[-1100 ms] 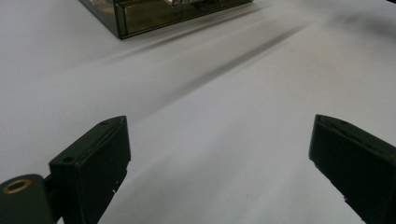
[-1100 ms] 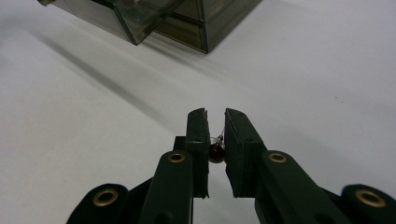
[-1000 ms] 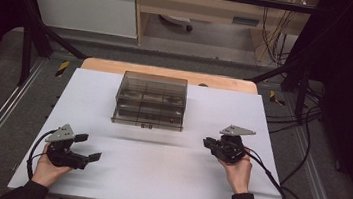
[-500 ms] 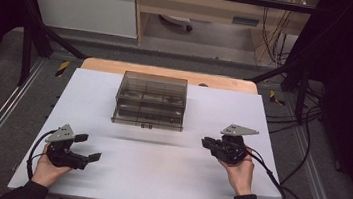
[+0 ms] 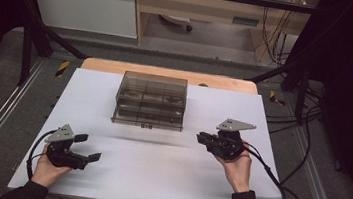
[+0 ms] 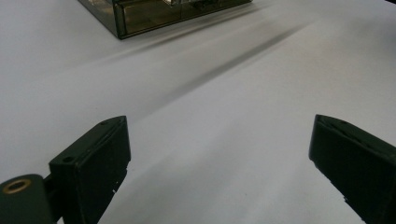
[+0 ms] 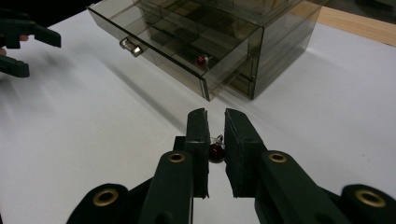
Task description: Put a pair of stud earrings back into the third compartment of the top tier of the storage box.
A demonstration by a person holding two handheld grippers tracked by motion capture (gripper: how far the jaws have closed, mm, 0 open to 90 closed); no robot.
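A smoky see-through drawer box stands at the table's far middle. In the right gripper view its bottom drawer is pulled out a little, with a silver knob and a red bead inside. My right gripper is shut on a small dark red bead with a silver hook, just in front of the box's corner; it also shows right of the box. My left gripper rests at the near left, its jaws wide open with nothing between them.
White sheet covers the table; a wooden edge shows behind the box. Cables trail from the right gripper over the near right. The left gripper's cable loops at the near left edge.
The right gripper has crept slightly forward and left toward the box. The left gripper has stayed in place.
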